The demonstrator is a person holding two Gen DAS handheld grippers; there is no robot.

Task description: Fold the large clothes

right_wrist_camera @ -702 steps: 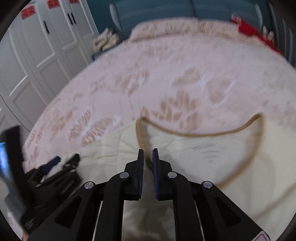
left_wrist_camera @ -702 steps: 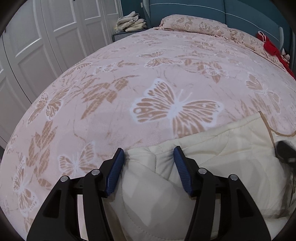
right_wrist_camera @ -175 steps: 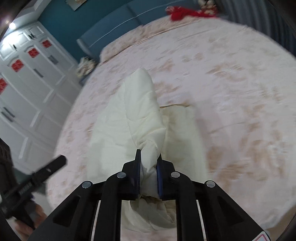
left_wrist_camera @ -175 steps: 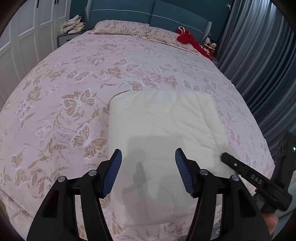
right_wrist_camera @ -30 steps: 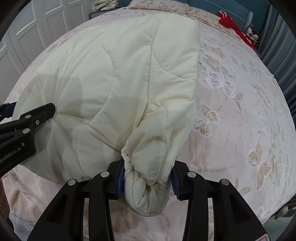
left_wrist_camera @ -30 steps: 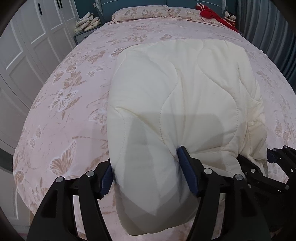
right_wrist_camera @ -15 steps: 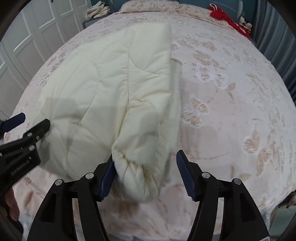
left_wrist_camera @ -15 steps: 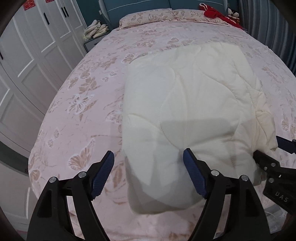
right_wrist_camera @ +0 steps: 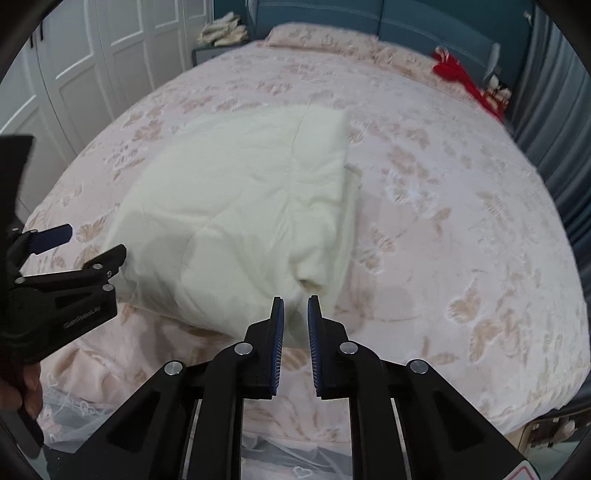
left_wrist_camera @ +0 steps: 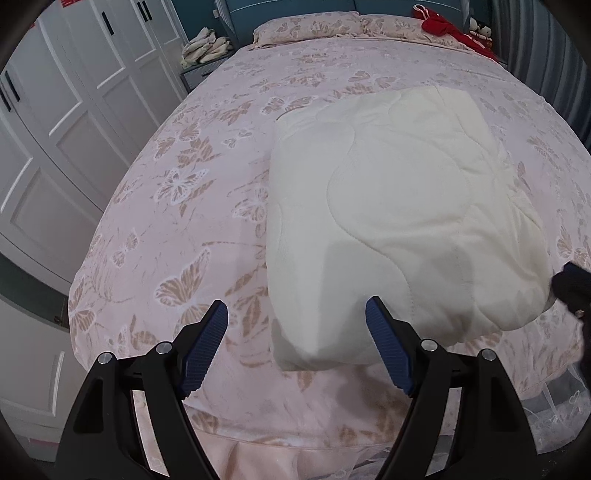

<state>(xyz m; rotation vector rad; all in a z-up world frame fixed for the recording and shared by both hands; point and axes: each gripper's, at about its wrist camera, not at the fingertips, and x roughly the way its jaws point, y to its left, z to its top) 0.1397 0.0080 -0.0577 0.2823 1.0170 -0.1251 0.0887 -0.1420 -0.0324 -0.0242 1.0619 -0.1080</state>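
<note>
A cream quilted garment (left_wrist_camera: 399, 221) lies folded into a thick block on the pink butterfly bedspread (left_wrist_camera: 207, 177), near the bed's foot; it also shows in the right wrist view (right_wrist_camera: 243, 214). My left gripper (left_wrist_camera: 297, 332) is open and empty, pulled back just short of the block's near left corner. My right gripper (right_wrist_camera: 295, 314) has its jaws close together with a narrow gap, nothing between them, just short of the block's near right corner. The left gripper also shows at the left of the right wrist view (right_wrist_camera: 74, 251).
White wardrobe doors (left_wrist_camera: 74, 110) stand along the left. A nightstand with folded cloths (left_wrist_camera: 203, 48) is at the far left, pillows (left_wrist_camera: 306, 26) and a red item (left_wrist_camera: 439, 26) at the teal headboard. Grey curtains (right_wrist_camera: 554, 92) hang on the right. The bed's foot edge (left_wrist_camera: 295, 443) is below.
Both grippers let go of the folded garment and drew back toward the bed's foot. The block now rests on the bed. The right jaws closed to a narrow gap.
</note>
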